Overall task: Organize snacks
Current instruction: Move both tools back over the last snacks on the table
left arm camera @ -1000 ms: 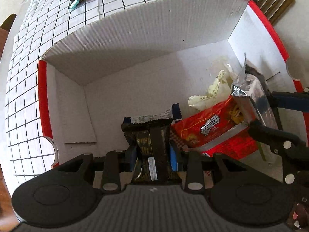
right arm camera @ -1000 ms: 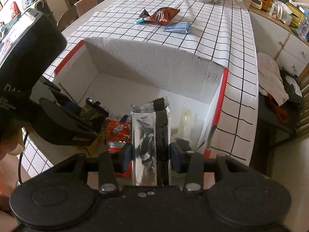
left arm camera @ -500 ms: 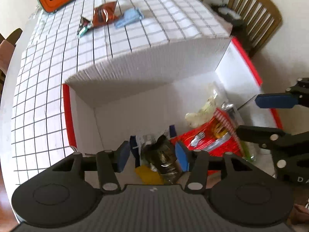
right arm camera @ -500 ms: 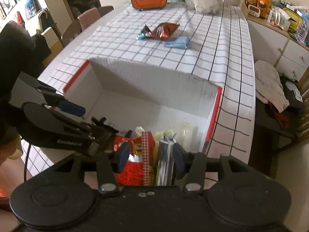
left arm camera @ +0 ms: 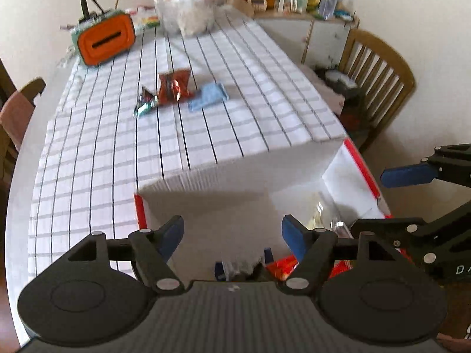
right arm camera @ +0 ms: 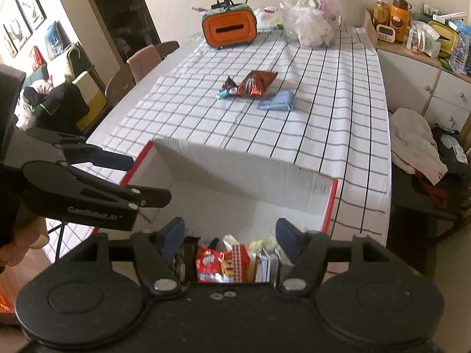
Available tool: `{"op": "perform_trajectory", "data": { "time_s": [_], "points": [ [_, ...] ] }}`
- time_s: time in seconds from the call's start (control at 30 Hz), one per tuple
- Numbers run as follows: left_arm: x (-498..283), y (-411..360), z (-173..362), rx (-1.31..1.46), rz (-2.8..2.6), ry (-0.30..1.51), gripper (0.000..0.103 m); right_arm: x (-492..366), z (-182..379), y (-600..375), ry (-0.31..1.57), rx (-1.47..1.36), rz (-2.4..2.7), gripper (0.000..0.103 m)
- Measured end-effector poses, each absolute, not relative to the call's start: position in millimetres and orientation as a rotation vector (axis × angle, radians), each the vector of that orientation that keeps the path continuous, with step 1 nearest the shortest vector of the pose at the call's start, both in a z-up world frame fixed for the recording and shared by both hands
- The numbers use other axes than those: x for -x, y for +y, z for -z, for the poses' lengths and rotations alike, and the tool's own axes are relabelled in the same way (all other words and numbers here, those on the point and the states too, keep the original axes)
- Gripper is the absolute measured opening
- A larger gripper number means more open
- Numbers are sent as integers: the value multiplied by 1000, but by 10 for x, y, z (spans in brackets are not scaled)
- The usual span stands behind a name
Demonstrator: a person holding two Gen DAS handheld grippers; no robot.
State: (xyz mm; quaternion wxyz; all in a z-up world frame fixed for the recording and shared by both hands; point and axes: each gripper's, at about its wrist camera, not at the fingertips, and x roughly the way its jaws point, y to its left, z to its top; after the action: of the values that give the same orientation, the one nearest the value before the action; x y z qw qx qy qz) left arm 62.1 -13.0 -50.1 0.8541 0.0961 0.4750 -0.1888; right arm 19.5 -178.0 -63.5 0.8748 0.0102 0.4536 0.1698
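Jaws on the left gripper (left arm camera: 232, 232) and right gripper (right arm camera: 229, 234) are opening, gripping nothing. Snack packets (right arm camera: 223, 261) are lying in the box (right arm camera: 235, 164); three packets (right arm camera: 256, 88) are waiting mid-table. Clear the rim before reaching.

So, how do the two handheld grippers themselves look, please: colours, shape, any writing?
Both are matte black. The left gripper and the right gripper each have a ribbed body, two round discs, silver rivets on the linkage arms and blue pads on the fingers. Seen from the side in the right wrist view, the left one carries white lettering, too blurred to read surely. No sleeve can be made out.
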Motion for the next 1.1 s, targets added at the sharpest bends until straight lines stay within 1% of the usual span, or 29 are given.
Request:
{"op": "perform_trajectory", "data": {
  "time_s": [0.07, 0.13, 0.17, 0.27, 0.4, 0.57, 0.77, 1.1],
  "points": [
    [-647, -107, 446, -205, 397, 962, 79, -236, 589, -1779, 936, -27, -355, 76],
    [-692, -67, 393, -191, 406, 935, 81, -274, 549, -1783, 919, -34, -358, 82],
    [-718, -47, 378, -181, 409, 931, 82, -296, 528, -1780, 910, -36, -362, 83],
    [-838, 25, 325, -164, 401, 908, 82, -383, 468, -1752, 893, -20, -361, 85],
    [-1027, 149, 249, -158, 381, 873, 82, -529, 371, -1713, 860, -8, -369, 96],
    [-1304, 295, 212, -174, 376, 848, 82, -806, 293, -1639, 832, 33, -389, 97],
    [-1696, 453, 301, -213, 364, 825, 82, -1251, 303, -1494, 827, 108, -420, 97],
    [-2425, 679, 631, -260, 426, 796, 82, -2076, 568, -1197, 868, 285, -489, 97]
  ]
}}
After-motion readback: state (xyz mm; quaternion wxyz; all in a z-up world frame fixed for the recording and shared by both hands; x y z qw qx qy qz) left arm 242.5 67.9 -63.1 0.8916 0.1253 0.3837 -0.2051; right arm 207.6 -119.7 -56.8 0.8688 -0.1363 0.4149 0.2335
